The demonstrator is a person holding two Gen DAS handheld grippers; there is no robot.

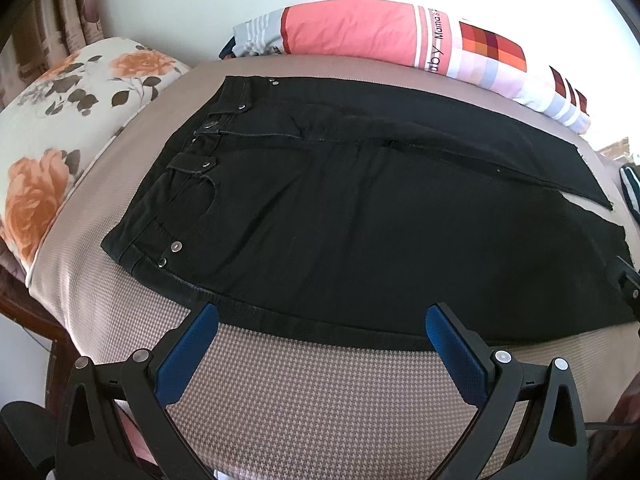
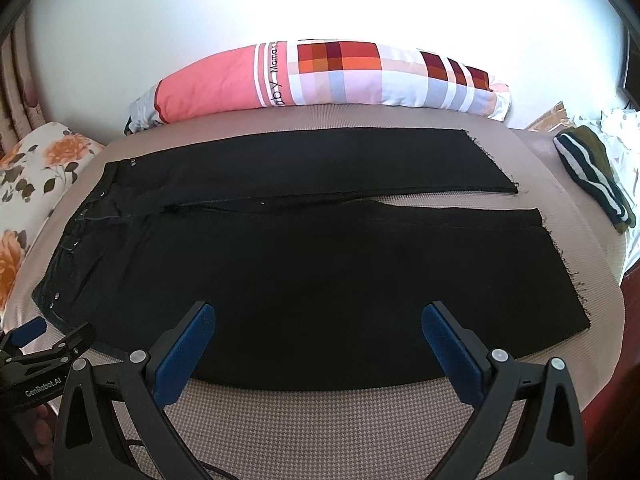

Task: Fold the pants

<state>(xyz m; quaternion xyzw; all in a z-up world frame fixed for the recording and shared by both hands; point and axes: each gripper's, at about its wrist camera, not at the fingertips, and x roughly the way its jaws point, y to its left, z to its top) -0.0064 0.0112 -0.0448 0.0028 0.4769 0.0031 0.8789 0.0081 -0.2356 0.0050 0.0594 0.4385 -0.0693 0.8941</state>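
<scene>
Black pants [image 1: 360, 216] lie flat and spread out on the bed, waistband at the left, both legs running to the right, side by side. They also show in the right wrist view [image 2: 320, 264], with frayed hems at the right. My left gripper [image 1: 322, 316] is open and empty, just above the near edge of the pants by the hip. My right gripper [image 2: 319, 314] is open and empty over the near leg. The left gripper also shows at the lower left of the right wrist view [image 2: 44, 336].
The bed has a beige houndstooth cover [image 2: 320, 420]. A pink and checked pillow [image 2: 320, 76] lies along the far edge. A floral pillow [image 1: 60, 120] is at the left. A striped dark garment [image 2: 592, 172] lies at the right edge.
</scene>
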